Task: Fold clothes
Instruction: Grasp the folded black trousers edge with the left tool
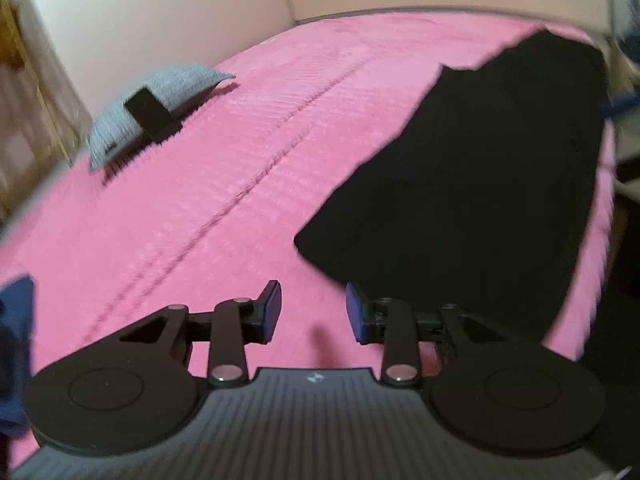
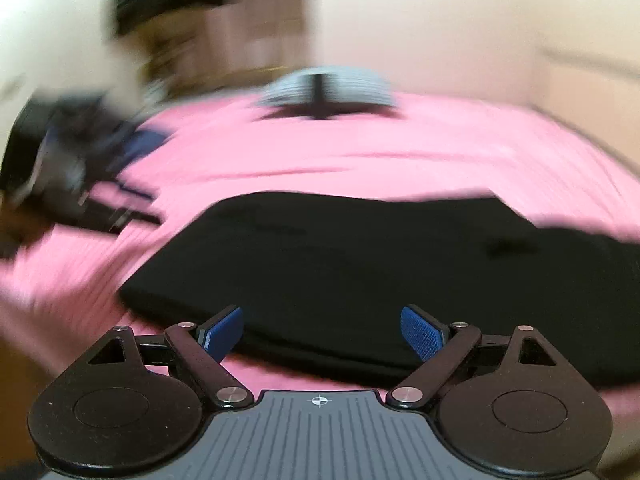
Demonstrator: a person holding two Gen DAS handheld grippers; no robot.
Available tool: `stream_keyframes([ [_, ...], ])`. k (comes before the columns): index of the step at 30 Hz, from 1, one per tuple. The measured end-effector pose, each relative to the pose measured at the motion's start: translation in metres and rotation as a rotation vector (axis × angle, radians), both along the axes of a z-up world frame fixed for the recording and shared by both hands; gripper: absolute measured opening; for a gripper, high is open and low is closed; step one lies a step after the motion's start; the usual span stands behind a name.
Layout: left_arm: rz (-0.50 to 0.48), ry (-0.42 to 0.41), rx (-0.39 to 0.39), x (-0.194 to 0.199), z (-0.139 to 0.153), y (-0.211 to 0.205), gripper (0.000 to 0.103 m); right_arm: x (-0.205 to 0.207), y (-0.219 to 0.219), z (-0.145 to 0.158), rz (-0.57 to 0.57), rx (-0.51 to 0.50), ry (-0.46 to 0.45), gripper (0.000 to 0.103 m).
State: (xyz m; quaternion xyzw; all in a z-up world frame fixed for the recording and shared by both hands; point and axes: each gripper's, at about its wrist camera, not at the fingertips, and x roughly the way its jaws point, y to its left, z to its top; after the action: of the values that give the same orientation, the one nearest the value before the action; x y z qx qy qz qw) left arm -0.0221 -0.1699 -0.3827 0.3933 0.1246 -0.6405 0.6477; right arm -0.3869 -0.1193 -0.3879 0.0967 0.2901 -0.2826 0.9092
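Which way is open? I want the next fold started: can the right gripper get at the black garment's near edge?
Probably yes. The right gripper is open, and the black garment lies flat on the pink bedspread just ahead of its fingers, nothing between them.

Black garment (image 2: 360,264) on pink bedspread (image 2: 400,148)

Each gripper (image 1: 313,312) (image 2: 322,332) has black linkages, silver screws, blue ribbed pads, grey grooved body.
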Motion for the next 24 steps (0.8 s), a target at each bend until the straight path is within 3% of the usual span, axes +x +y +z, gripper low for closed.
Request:
stream_keyframes([
  [6,-0.222,-0.193,-0.01,-0.024,-0.017,0.05,0.04,0.079,0.058,-0.026,0.357,-0.259,0.19,0.086],
  [9,-0.275,-0.241,0.017,-0.03,-0.028,0.055,0.041,0.108,0.069,-0.041,0.453,-0.331,0.252,0.075],
  [11,-0.278,-0.236,0.02,-0.027,-0.033,0.056,0.041,0.128,0.072,-0.053,0.499,-0.374,0.299,0.074],
  [14,-0.274,-0.198,0.001,-0.022,-0.033,0.055,0.043,0.147,0.075,-0.07,0.52,-0.434,0.352,0.065],
  [16,-0.288,-0.192,-0.014,-0.02,-0.033,0.052,0.049,0.149,0.073,-0.075,0.52,-0.467,0.366,0.06],
  [18,-0.331,-0.215,-0.019,-0.022,-0.035,0.049,0.058,0.148,0.07,-0.08,0.525,-0.507,0.391,0.038],
  [20,-0.413,-0.303,-0.038,-0.029,-0.04,0.047,0.064,0.143,0.061,-0.078,0.507,-0.517,0.38,0.018],
  [24,-0.594,-0.518,-0.073,-0.043,-0.053,0.042,0.064,0.133,0.049,-0.063,0.456,-0.506,0.308,0.014],
])
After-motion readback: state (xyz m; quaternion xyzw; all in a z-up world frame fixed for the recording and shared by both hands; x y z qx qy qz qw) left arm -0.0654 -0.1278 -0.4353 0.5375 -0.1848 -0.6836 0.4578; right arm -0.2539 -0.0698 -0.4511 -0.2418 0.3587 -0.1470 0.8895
